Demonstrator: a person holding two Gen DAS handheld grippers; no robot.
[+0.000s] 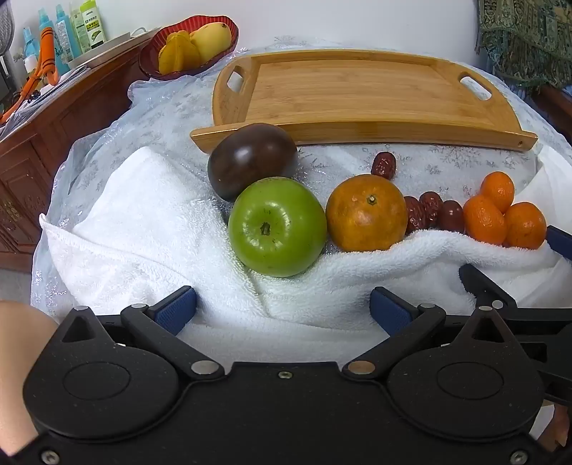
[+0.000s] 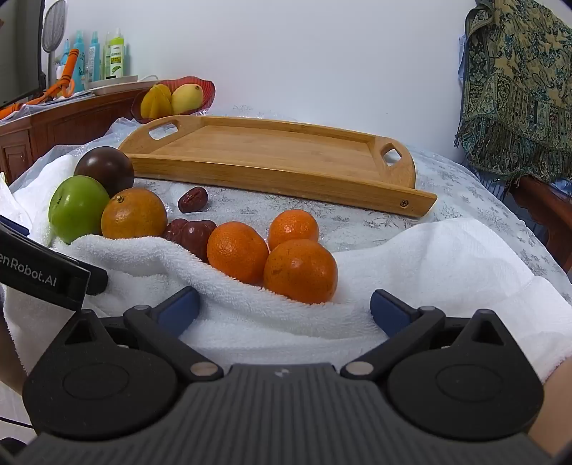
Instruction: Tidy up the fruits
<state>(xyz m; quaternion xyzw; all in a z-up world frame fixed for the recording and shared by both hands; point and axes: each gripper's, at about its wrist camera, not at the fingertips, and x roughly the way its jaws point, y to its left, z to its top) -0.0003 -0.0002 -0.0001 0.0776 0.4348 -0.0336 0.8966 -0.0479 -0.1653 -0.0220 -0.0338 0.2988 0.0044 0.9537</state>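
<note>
Left gripper [image 1: 282, 309] tilted steeply down over white towel [image 1: 143, 214], jaws wide, empty. Right gripper [image 2: 284, 309] angled shallower, also wide, empty. Green apple [image 1: 277, 227], orange [image 1: 366, 213], tangerines [image 2: 300, 270] sit along the towel fold, before bamboo tray [image 1: 357, 130]. Gripper side reads "enRobot.AI".

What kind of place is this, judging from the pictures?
Most likely a room in a home, not a lab. A carved wooden cabinet carries household bottles, a red bowl of fruit stands beside it, and a patterned shawl hangs at the right.
</note>
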